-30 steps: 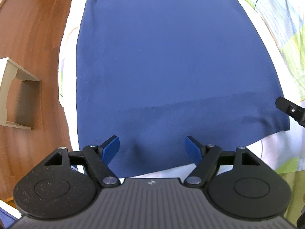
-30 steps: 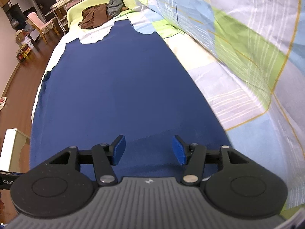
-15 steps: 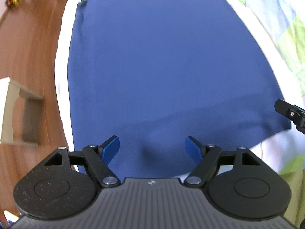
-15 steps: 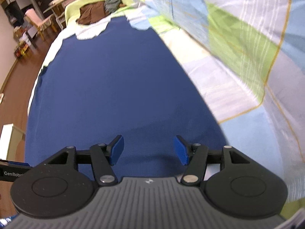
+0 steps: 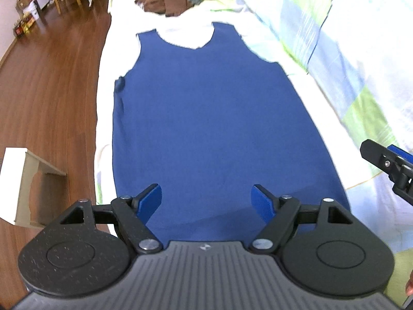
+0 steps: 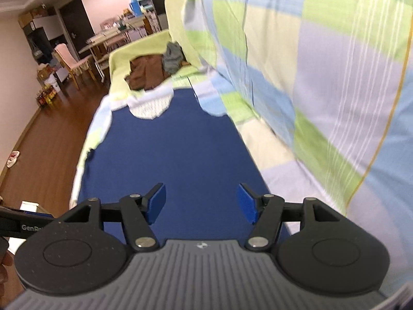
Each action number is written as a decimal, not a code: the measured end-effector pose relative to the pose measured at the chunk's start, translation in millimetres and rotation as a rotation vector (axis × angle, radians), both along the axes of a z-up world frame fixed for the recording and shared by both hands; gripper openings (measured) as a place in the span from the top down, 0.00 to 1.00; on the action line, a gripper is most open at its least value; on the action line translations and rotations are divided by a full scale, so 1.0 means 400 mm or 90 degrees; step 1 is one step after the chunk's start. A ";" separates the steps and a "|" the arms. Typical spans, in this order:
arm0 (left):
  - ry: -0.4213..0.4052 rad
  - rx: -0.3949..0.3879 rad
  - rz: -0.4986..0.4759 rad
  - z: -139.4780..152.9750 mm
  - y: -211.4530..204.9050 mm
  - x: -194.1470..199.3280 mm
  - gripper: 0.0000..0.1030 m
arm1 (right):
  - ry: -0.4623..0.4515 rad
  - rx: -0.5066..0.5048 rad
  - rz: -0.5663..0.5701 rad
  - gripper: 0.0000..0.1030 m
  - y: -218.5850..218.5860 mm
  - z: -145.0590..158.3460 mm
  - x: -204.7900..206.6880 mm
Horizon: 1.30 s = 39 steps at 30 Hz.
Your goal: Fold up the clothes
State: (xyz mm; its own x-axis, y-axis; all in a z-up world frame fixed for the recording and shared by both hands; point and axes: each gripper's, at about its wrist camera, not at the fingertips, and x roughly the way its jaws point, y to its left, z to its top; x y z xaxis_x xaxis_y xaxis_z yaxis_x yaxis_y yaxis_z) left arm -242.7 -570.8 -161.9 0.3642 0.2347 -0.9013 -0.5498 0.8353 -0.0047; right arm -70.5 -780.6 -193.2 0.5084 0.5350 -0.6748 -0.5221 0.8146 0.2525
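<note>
Through my left claw's camera, the blue sleeveless top (image 5: 211, 118) lies flat, lengthwise on the sofa seat (image 5: 103, 118), neckline at the far end, hem nearest me. My left claw (image 5: 206, 201) hangs spread wide over the hem, gripping nothing. To start this fold well, I judge I should come down on the hem's left corner, pinch both layers together and lift evenly with the other side, so the cloth doesn't skew. The fabric looks thin, smooth and matte, with a small pucker at the left armhole.

Through my right claw's camera, my right claw (image 6: 201, 202) is likewise gaping and empty above the hem's right side. The checked cover (image 6: 322, 77) rises softly alongside; a brown garment (image 6: 144, 73) lies crumpled on the far cushion, well apart from the top.
</note>
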 end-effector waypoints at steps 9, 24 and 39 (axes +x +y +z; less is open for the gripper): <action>0.007 0.001 0.005 0.008 0.001 -0.036 0.19 | -0.022 0.001 0.017 0.37 -0.009 0.080 -0.071; 0.032 -0.016 0.012 -0.030 0.013 -0.065 0.18 | 0.000 -0.012 0.025 0.37 -0.003 0.032 -0.088; 0.133 -0.109 -0.034 -0.304 0.175 0.016 0.08 | 0.158 -0.106 0.005 0.16 0.065 -0.237 -0.087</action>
State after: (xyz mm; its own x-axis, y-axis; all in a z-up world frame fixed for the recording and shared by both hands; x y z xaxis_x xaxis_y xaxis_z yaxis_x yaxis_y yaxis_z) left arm -236.4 -500.7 -283.6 0.1736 0.0584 -0.9831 -0.5091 0.8598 -0.0388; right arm -105.2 -754.7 -287.8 0.3125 0.4096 -0.8571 -0.4680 0.8516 0.2363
